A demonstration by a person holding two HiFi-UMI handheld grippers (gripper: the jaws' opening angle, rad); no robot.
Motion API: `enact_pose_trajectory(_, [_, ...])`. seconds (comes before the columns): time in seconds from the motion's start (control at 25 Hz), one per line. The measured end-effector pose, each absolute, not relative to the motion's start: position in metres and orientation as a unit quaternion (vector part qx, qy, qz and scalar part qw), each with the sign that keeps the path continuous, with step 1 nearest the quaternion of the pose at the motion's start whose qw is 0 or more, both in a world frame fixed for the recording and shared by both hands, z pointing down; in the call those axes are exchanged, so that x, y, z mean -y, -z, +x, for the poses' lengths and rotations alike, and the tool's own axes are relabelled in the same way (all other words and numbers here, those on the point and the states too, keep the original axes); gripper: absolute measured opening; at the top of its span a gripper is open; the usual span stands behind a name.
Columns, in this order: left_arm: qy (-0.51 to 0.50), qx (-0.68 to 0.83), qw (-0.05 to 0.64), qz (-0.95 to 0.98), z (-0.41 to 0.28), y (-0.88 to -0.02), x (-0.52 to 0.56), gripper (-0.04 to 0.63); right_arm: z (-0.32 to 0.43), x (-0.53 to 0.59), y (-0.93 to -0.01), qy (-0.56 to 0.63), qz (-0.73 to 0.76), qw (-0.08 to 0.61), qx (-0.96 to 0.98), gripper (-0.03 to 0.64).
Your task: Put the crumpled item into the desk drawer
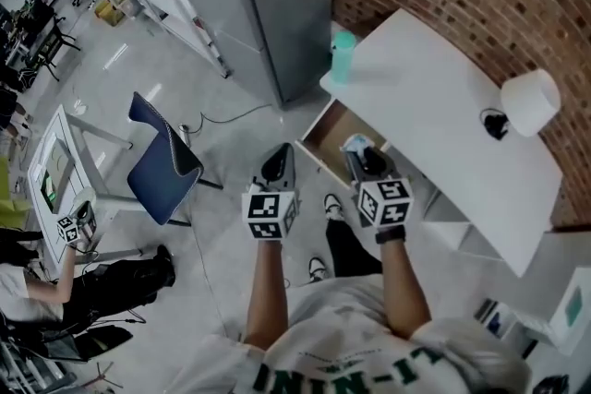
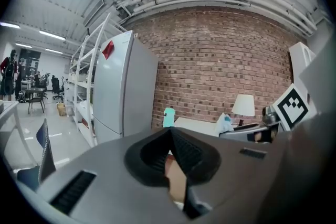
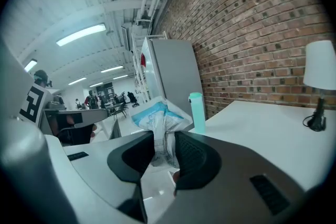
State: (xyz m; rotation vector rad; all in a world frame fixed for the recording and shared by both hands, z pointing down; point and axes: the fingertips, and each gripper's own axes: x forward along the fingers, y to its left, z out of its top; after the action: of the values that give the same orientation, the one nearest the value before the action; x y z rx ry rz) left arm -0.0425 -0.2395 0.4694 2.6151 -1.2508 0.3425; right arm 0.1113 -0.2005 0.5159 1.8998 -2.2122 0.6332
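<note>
Right tool (image 3: 164, 147) pinches a crumpled blue-white wrapper (image 3: 157, 115) by the open drawer (image 1: 325, 136); left tool (image 2: 170, 134) closed, empty

The right tool (image 3: 164, 148) pinches a crumpled white-and-blue packet (image 3: 159, 122); beyond it, a teal bottle (image 3: 197, 112) and lamp (image 3: 318, 78) stand on the white tabletop (image 3: 262, 131).

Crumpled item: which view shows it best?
Right gripper view: the crumpled item sits large and central, clamped between the jaws. Head view shows only a small patch; left gripper view, a distant scrap.
</note>
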Motion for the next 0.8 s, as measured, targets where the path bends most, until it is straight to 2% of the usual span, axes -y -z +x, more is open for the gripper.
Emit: enact_pose_trajectory(0.8, [-0.167, 0.405, 0.166, 0.883, -0.003, -0.556, 0.292, -0.006, 0.139, 0.239, -0.617, -0.304, 0.629, 0.127, 0.705, 0.11])
